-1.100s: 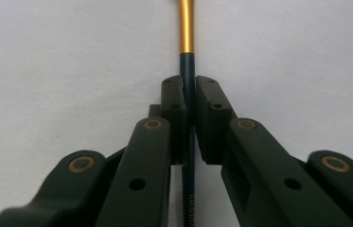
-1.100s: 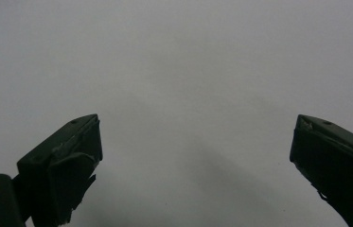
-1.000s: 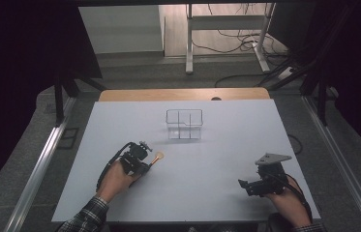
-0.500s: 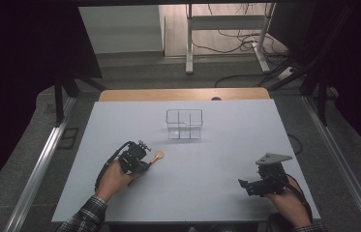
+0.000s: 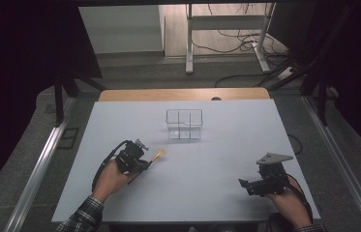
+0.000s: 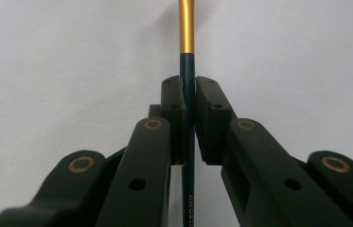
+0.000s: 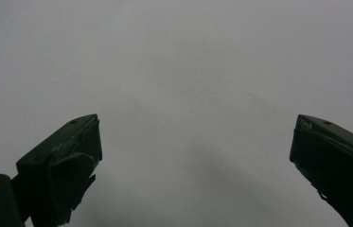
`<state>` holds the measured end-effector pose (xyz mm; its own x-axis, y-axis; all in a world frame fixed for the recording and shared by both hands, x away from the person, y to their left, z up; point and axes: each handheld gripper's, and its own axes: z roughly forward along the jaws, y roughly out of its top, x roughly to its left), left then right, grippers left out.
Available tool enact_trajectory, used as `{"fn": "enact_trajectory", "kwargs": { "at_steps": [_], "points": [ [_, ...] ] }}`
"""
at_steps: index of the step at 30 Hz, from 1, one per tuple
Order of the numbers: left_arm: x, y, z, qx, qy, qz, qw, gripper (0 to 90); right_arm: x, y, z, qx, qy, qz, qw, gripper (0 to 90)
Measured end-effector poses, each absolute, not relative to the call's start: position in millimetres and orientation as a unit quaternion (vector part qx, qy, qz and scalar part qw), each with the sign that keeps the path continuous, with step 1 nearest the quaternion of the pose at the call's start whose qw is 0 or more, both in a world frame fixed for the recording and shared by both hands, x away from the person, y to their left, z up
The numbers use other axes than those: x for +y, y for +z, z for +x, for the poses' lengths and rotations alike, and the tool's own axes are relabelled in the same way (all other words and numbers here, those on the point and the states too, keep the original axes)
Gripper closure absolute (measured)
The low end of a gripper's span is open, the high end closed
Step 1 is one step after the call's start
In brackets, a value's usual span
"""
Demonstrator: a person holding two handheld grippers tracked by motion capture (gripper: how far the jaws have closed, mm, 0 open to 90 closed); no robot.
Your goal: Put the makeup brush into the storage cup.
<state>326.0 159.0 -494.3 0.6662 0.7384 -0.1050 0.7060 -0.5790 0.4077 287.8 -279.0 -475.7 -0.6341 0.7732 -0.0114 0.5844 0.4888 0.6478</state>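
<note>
White bench | left tool clamped on a dark, gold-ended brush | right tool gaped wide, held nothing

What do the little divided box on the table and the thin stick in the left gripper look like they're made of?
Divided box: clear plastic or acrylic, probably; the table shows through its walls. Thin stick: smooth dark shaft with a glossy gold, metal-looking section; the actual material is uncertain.
</note>
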Motion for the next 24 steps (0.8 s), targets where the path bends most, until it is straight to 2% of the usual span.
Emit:
{"fn": "enact_trajectory", "kwargs": {
  "at_steps": [24],
  "points": [
    [177.8,-476.2,315.2,0.403,0.07,0.87,0.276,83.2,-280.0,-475.5,288.0,0.849,0.319,0.396,0.146,0.1]
  ]
}}
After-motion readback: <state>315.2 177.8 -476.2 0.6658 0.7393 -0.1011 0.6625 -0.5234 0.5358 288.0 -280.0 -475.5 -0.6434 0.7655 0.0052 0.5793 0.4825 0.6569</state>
